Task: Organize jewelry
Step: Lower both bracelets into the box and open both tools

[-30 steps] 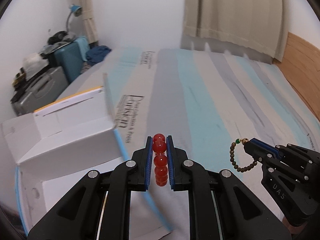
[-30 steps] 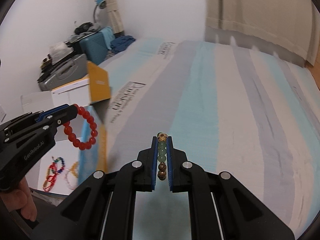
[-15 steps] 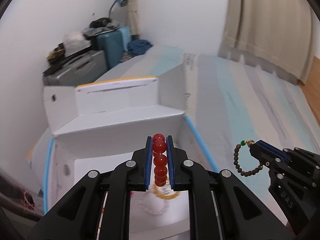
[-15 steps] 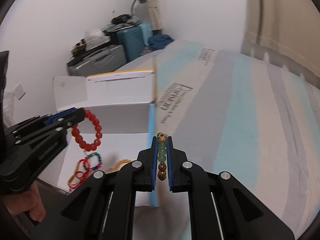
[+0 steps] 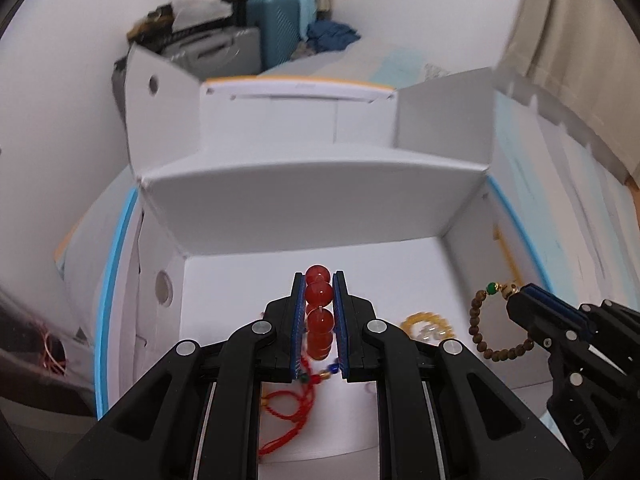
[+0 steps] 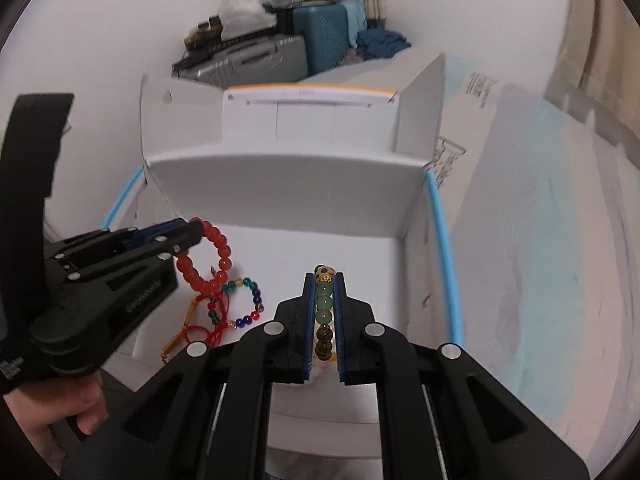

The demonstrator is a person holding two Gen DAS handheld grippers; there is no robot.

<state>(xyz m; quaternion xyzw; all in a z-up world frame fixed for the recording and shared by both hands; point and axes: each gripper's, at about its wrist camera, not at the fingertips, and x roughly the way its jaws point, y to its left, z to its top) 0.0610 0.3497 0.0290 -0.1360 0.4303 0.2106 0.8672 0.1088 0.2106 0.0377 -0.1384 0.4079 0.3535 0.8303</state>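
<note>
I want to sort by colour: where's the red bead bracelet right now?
Clamped in the left gripper, the red bracelet hangs over the open white box, above the multicoloured bracelet inside.

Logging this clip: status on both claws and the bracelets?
Left claw shut on red bracelet. Right claw shut on brown bracelet. Both over open white box; jewelry already inside; nothing blocking.

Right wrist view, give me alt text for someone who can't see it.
The right claw grips a green and brown bead bracelet above an open white cardboard box. At left, the left claw holds a red bead bracelet over the box, where a multicoloured bead bracelet and red cord jewelry lie.
</note>
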